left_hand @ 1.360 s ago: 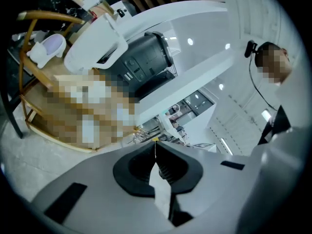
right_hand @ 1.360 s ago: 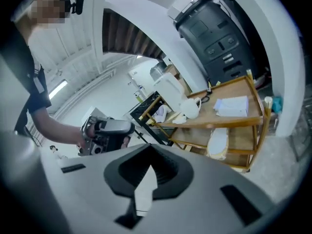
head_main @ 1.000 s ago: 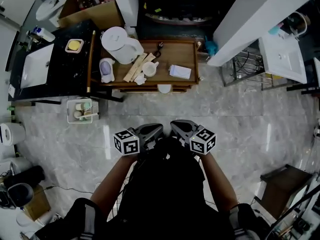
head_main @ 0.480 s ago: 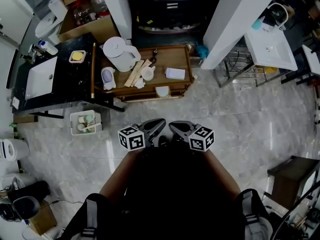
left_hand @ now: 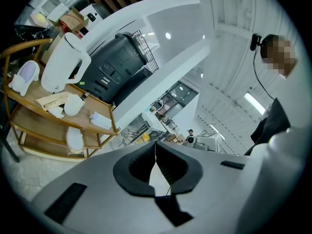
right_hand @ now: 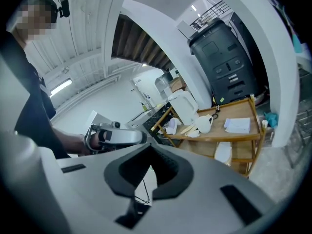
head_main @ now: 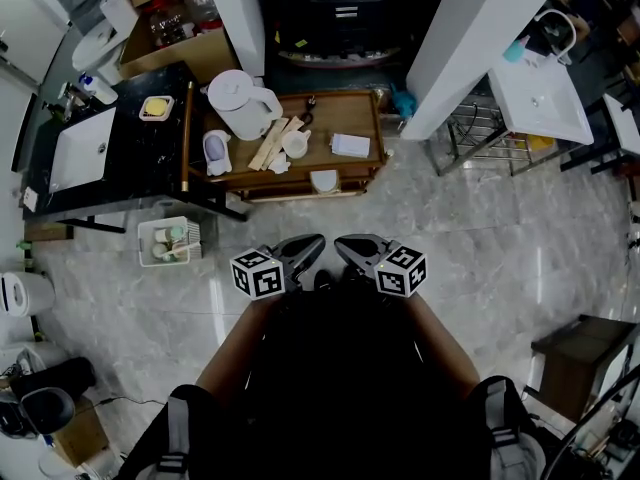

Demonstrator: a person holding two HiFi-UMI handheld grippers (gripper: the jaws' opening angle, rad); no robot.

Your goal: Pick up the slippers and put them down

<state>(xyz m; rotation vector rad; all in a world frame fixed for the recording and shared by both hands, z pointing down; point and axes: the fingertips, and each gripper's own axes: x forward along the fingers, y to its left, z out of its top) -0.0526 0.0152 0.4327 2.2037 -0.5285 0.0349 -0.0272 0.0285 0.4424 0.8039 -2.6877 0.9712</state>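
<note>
- While I hold both tongs low in the middle of the head view, the black counter (head_main: pixel 140 168) fills the upper left, with a white sink (head_main: pixel 80 148) set into it and a yellow soap dish (head_main: pixel 156 108) at its far corner.
- Below the counter, a white basket (head_main: pixel 168 243) of small containers stands on the grey marble floor (head_main: pixel 500 258).
- Just right of the counter stands the wooden cart (head_main: pixel 345 118). A white kettle (head_main: pixel 240 103) sits at the top shelf's left end.
- The pale slipper (head_main: pixel 215 151) lies on that top shelf, just below the kettle, beside some light wooden sticks (head_main: pixel 272 140) and a folded paper (head_main: pixel 350 146).
- A white slipper (head_main: pixel 324 180) shows on the lower shelf at the cart's front edge.
- My left tongs (head_main: pixel 316 242) are pressed together with nothing between them. In the left gripper view their dark pads meet in one line (left_hand: pixel 155 150).
- My right tongs (head_main: pixel 340 243) are likewise pressed together and empty (right_hand: pixel 150 156). Both pairs are well apart from the cart.
- Further right, a white pillar (head_main: pixel 470 38) slants across the upper frame.
- A white washbasin (head_main: pixel 540 98) on a wire stand sits in the upper right.
- A dark stool (head_main: pixel 580 353) stands at the lower right.
</note>
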